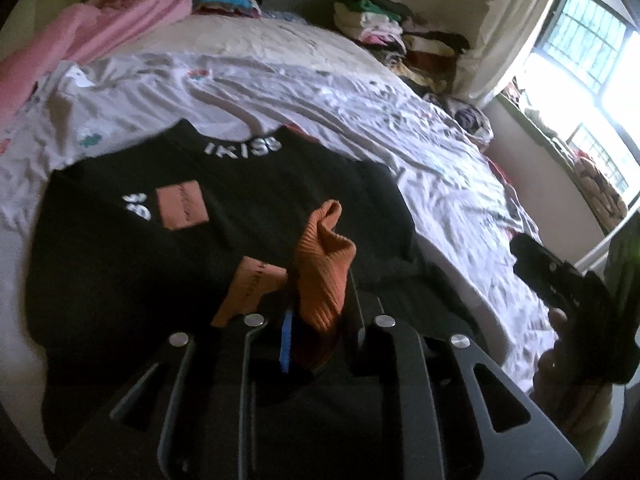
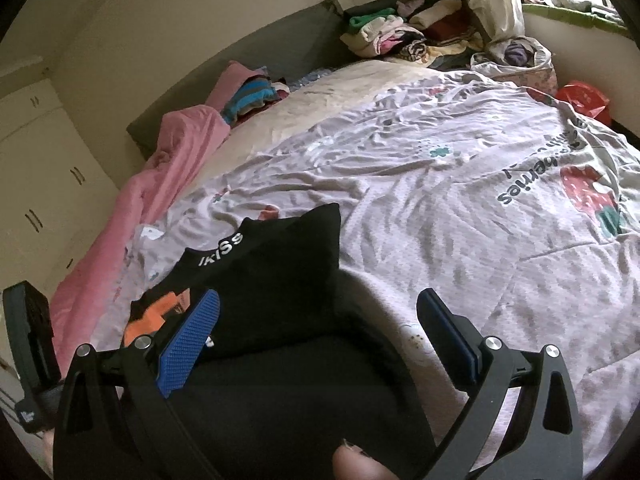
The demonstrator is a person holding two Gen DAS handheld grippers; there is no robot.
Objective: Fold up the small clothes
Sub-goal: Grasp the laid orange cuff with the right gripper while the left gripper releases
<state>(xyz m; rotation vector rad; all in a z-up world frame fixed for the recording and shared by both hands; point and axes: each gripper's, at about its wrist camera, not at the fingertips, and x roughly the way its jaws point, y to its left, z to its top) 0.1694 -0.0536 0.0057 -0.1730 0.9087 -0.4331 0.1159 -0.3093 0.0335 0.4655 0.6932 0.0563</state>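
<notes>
Black sweatshirt with white collar lettering and orange patches lies spread on the printed bedsheet, at the near side of the bed. Its orange ribbed cuff is doubled over the chest area and sits pinched between the narrow jaws of the left gripper; a strip of blue pad shows beside the cuff. Right gripper hovers over the garment's lower part with its jaws wide apart, blue textured pads facing each other and nothing between them. A fingertip of the person shows at the bottom edge of the right wrist view. Pink blanket runs along the far left edge of the bed, next to a small striped stack. Pile of mixed clothes occupies the far corner by the headboard. Barred window lights the room from the right in the left wrist view.
</notes>
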